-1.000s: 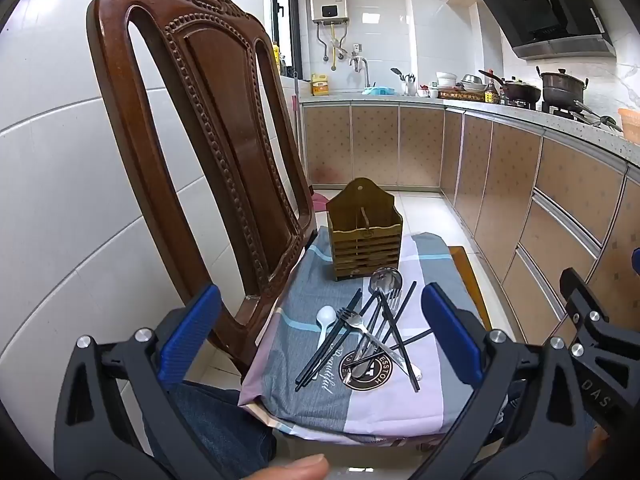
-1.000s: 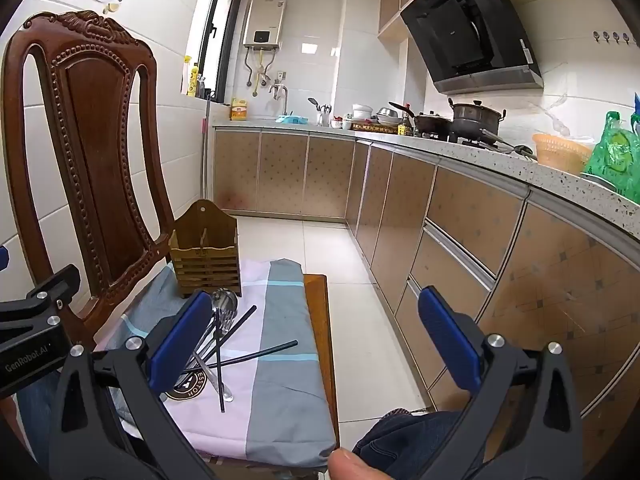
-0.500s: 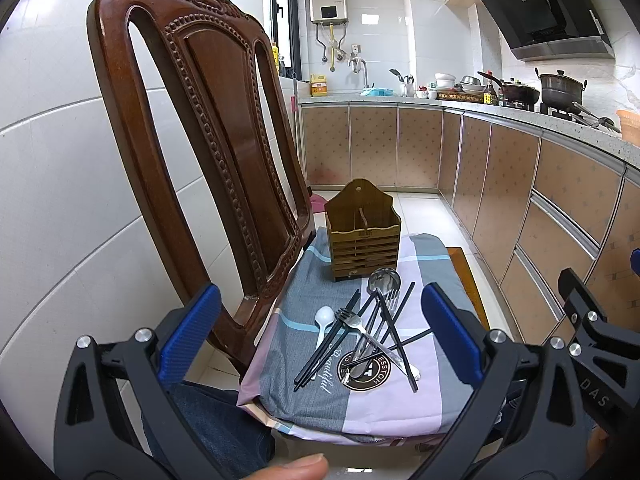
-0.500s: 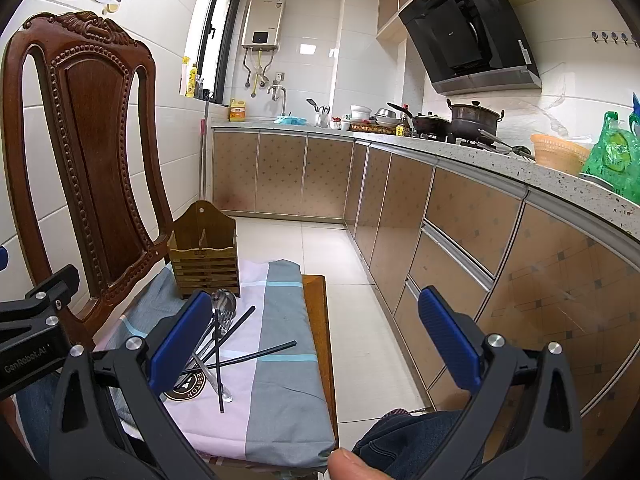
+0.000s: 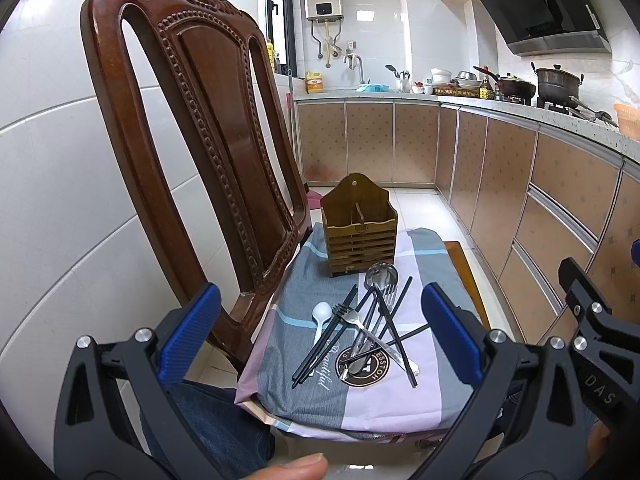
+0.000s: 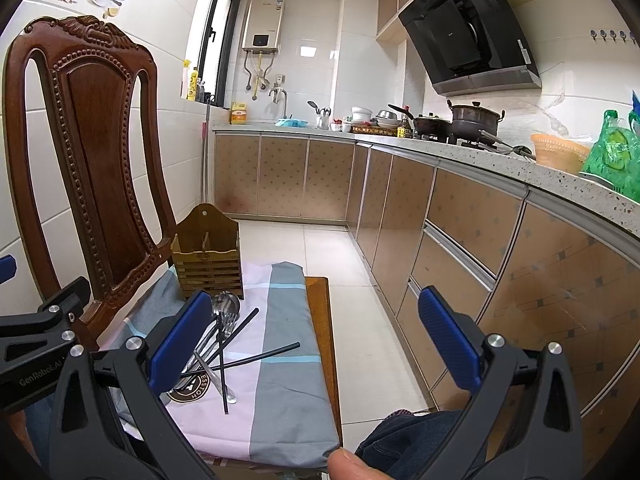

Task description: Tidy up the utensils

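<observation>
Left wrist view: the left hand-held gripper (image 5: 320,328) hangs with its blue-padded jaws spread wide and holding nothing, above the near edge of a carved wooden chair (image 5: 188,128) whose seat is draped in a striped cloth (image 5: 288,352). On the cloth lies a loose heap of utensils: black chopsticks (image 5: 325,336), a steel fork (image 5: 347,313), a large metal spoon (image 5: 381,274) and a small white spoon (image 5: 321,313), several crossing one another over a round printed logo. A slatted wooden utensil holder (image 5: 359,228) stands upright at the far end of the seat, just beyond the metal spoon's bowl. In the right wrist view, the right hand-held gripper (image 6: 316,340) is likewise wide apart and unladen, to the right of the chair, with the kitchen bench (image 6: 500,160) and its pots along the right wall.
</observation>
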`<state>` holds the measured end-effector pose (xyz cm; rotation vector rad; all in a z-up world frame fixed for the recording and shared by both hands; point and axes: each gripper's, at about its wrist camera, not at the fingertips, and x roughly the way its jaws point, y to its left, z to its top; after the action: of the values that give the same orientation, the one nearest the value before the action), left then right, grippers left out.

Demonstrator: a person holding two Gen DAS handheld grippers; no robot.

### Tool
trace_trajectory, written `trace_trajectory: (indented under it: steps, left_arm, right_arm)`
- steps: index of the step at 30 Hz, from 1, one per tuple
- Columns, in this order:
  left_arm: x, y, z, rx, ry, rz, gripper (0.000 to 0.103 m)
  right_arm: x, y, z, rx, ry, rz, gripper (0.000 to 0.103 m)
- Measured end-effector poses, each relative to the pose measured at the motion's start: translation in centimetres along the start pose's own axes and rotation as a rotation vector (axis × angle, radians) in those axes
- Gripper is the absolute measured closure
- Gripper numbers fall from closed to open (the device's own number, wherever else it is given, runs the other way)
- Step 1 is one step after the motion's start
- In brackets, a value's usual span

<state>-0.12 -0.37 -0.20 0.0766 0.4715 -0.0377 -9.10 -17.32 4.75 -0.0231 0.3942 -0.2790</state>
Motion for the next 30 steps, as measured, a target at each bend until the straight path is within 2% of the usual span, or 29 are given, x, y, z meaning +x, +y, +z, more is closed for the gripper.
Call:
trace_trajectory:
  steps: [30]
  left_arm:
    - [0.03, 0.0, -0.01, 0.001, 0.0, 0.001, 0.004]
  right_arm:
    - [0.05, 0.7, -0.07, -0.006, 0.004, 0.01, 0.003]
